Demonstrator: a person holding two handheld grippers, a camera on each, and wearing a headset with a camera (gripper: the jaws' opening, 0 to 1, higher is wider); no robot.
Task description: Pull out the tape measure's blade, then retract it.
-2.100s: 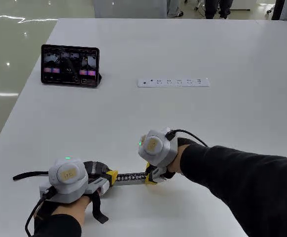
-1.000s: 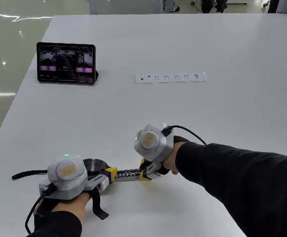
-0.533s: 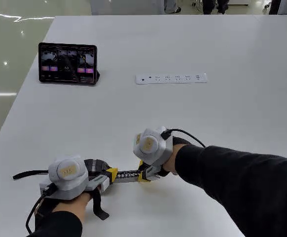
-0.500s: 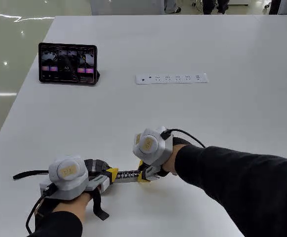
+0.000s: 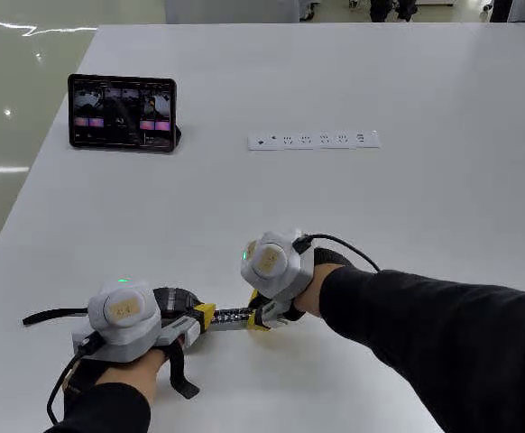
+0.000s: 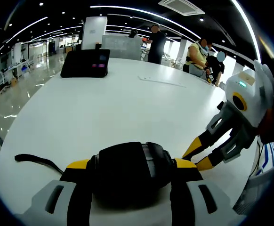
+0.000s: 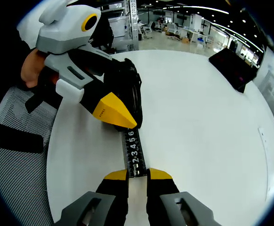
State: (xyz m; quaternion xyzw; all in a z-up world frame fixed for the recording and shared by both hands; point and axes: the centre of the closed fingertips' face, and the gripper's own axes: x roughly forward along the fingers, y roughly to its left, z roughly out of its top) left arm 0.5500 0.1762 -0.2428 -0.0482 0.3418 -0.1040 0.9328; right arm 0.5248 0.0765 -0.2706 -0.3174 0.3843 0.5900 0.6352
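Two claws work close together at the near side of the white desk (image 5: 380, 207). The left claw (image 6: 132, 165) is clenched around the black case of the tape measure (image 5: 174, 300), which rests on the desk with its dark strap (image 5: 50, 317) trailing off to the left. A short length of blade (image 7: 133, 153) runs from the case to the right claw (image 7: 137, 175), whose yellow-tipped jaws pinch the blade's end low over the desk. Farther back a tablet (image 5: 123, 111) stands propped up, and a flat white power strip (image 5: 315, 141) lies to its right
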